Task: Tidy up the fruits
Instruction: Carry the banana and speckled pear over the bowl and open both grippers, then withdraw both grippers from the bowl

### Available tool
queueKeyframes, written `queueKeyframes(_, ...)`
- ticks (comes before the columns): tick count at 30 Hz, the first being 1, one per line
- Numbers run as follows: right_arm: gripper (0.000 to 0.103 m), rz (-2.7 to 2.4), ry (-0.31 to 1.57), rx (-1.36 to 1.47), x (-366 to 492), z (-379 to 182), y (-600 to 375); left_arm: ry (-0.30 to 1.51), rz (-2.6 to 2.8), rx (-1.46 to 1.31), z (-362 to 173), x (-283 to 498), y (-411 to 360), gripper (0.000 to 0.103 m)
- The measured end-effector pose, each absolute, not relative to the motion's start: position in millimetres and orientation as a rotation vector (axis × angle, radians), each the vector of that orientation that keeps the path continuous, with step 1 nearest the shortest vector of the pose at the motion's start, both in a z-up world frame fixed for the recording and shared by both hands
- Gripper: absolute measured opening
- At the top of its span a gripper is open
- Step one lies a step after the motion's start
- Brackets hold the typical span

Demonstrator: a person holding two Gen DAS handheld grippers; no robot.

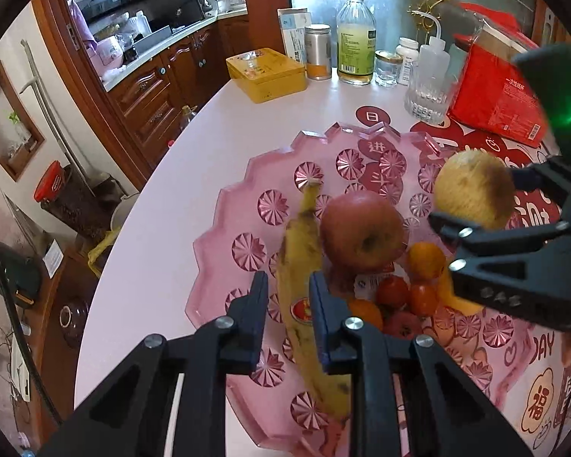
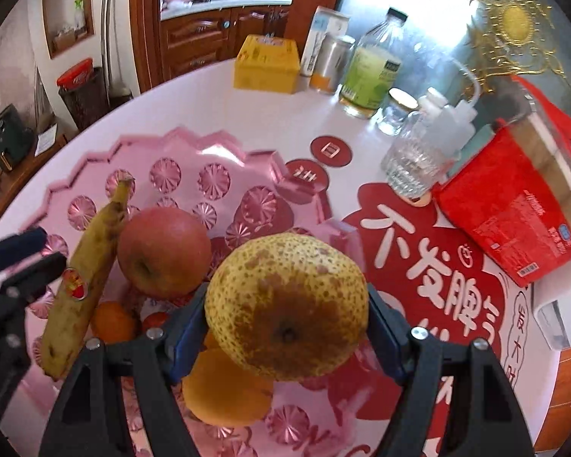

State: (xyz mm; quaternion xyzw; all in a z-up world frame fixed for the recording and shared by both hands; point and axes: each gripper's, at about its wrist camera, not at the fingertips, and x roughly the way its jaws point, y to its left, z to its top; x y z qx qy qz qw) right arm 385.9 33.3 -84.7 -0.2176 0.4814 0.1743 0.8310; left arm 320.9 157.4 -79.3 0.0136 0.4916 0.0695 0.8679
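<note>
A pink cut-glass fruit bowl (image 1: 217,198) (image 2: 95,160) stands on the pale table. A red apple (image 1: 361,232) (image 2: 163,251), oranges (image 1: 424,259) (image 2: 224,392) and small tomatoes (image 1: 392,291) lie in it. My left gripper (image 1: 288,280) (image 2: 45,247) is shut on a spotted banana (image 1: 299,251) (image 2: 87,266), held over the bowl's left half with its stem pointing away. My right gripper (image 2: 285,297) (image 1: 476,198) is shut on a speckled yellow pear (image 2: 285,304) (image 1: 474,190), which hangs above the bowl's right side over the oranges.
At the back of the table stand a yellow tin (image 1: 266,72), a glass bottle (image 1: 356,38), a metal canister (image 1: 318,51), a squeeze bottle (image 1: 434,53) and a ribbed tumbler (image 1: 426,99). A red carton (image 1: 495,87) lies at the right. The table's edge curves close on the left.
</note>
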Motion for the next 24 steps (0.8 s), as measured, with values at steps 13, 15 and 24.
queueKeyframes(13,0.094,0.348,0.89,-0.473,367,-61,40,1.001,0.104,0.024,-66,286,143,0.085)
queueKeyframes(15,0.094,0.34,0.878,-0.465,358,-54,35,1.005,0.089,0.008,-63,277,140,0.086)
queueKeyframes(24,0.094,0.241,0.825,-0.356,290,-17,-12,0.976,0.034,0.001,-43,227,118,0.086)
